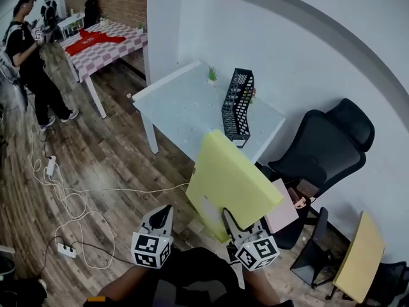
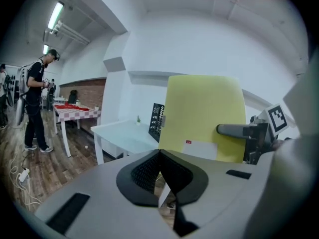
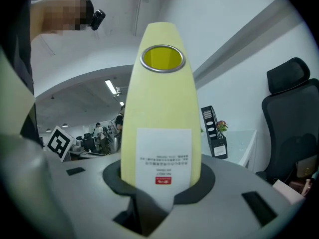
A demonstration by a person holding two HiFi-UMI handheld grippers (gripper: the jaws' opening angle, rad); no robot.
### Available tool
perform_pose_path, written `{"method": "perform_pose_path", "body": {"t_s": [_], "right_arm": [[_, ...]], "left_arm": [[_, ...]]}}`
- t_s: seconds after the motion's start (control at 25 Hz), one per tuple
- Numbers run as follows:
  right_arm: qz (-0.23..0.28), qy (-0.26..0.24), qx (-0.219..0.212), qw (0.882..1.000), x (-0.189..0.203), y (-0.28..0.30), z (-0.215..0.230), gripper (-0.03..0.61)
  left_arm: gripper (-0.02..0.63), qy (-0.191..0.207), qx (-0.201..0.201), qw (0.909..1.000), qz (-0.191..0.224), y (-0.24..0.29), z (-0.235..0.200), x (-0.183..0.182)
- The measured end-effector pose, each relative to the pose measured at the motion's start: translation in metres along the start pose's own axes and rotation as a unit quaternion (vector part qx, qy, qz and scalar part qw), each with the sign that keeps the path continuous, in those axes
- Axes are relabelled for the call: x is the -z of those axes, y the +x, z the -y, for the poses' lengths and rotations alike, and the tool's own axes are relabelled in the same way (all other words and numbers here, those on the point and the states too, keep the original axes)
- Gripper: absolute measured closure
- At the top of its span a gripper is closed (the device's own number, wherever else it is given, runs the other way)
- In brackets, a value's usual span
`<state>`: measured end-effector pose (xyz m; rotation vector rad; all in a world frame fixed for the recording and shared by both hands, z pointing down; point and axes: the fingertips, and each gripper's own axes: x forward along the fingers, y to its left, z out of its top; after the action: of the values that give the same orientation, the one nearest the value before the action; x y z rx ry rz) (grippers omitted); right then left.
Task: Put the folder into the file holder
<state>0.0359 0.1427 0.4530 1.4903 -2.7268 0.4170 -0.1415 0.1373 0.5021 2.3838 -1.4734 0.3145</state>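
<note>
Short of the black perforated plastic file holder [image 1: 238, 106]: yellow cardboard folder [image 1: 233, 178] held aloft.
Your right gripper [image 1: 231, 221] clamps the folder's lower end, likely so it slots in edge-first; your left gripper [image 1: 163, 213] is closed on nothing, farther from the holder.

Head view: the counter [image 1: 185, 107] sits upper middle. The holder [image 1: 238, 106] stands on it toward its right edge, and a plant [image 1: 211, 75] is behind that, up and left at the far edge. A chair [image 1: 326, 146] is right of the counter. The folder [image 1: 233, 184] is lower centre, in front of the counter and apart from the holder, with its bottom edge in the right gripper [image 1: 227, 219]. The left gripper [image 1: 164, 213] is just left of that, off the folder. Upper left there's a table [image 1: 121, 50] with a person [image 1: 29, 50] to its left. Cables [image 1: 64, 200] lie on the floor [image 1: 115, 158] at lower left.
</note>
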Motion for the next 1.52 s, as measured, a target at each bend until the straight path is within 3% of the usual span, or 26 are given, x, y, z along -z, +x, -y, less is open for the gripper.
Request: {"method": "perform_pose_path", "body": {"t_s": [0.36,0.92,1.24,1.52], "right_arm": [[0.021,-0.002,0.069,0.997,-0.029,0.037,-0.003,0.422],[0.037,0.002,0.129,0.991,-0.047,0.059,0.005,0.422],[0.047,0.005,0.147,0.988,-0.063,0.079,0.046,0.422],[0.071,0.006,0.159,0.985,-0.104,0.101,0.108,0.422]], "left_arm": [[0.604,0.017,0.038,0.9991,-0.002,0.019,-0.057,-0.03],[0.604,-0.003,0.045,0.9988,-0.018,0.026,-0.106,-0.022],[0.604,-0.002,0.041,0.9986,-0.033,0.072,-0.112,-0.031],[0.604,0.013,0.046,0.9983,-0.032,0.142,-0.098,-0.068]]}}
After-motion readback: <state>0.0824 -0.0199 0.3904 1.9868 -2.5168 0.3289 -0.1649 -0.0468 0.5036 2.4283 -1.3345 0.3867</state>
